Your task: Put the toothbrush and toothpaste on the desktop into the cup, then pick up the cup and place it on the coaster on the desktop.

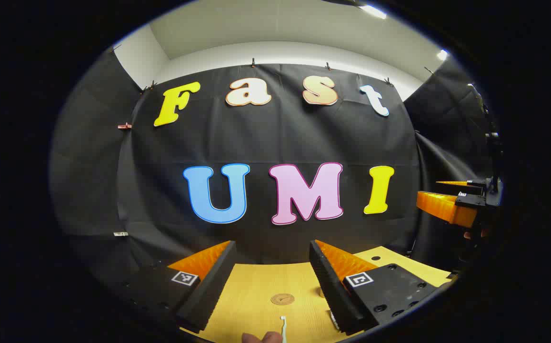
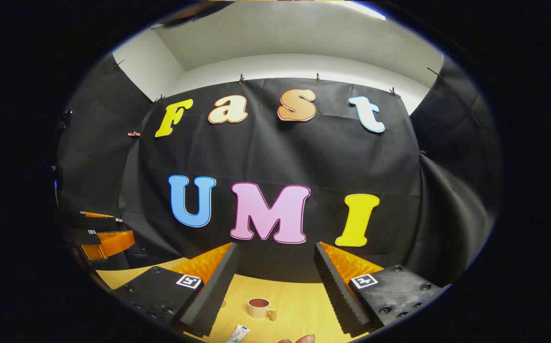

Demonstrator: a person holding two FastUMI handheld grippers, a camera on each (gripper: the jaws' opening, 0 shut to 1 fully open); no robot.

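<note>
In the left gripper view my left gripper [image 1: 271,255] stands open high above the wooden desktop [image 1: 251,295], with nothing between its fingers. Below it lie a round brown coaster [image 1: 282,299] and the head of a white toothbrush [image 1: 283,327], where a person's fingertips [image 1: 262,337] touch the handle. My right gripper [image 2: 275,255] is open too, above a small tan cup [image 2: 259,307] with a handle. A white and green toothpaste tube [image 2: 237,334] lies near the bottom edge. The right gripper [image 1: 451,202] shows at the far right of the left gripper view, the left gripper [image 2: 104,236] at the far left of the right gripper view.
The black cloth wall stands close behind the desktop's [image 2: 299,305] far edge. A small dark hole [image 1: 375,258] marks the desktop at the back right. Another fingertip [image 2: 299,339] shows at the bottom of the right gripper view.
</note>
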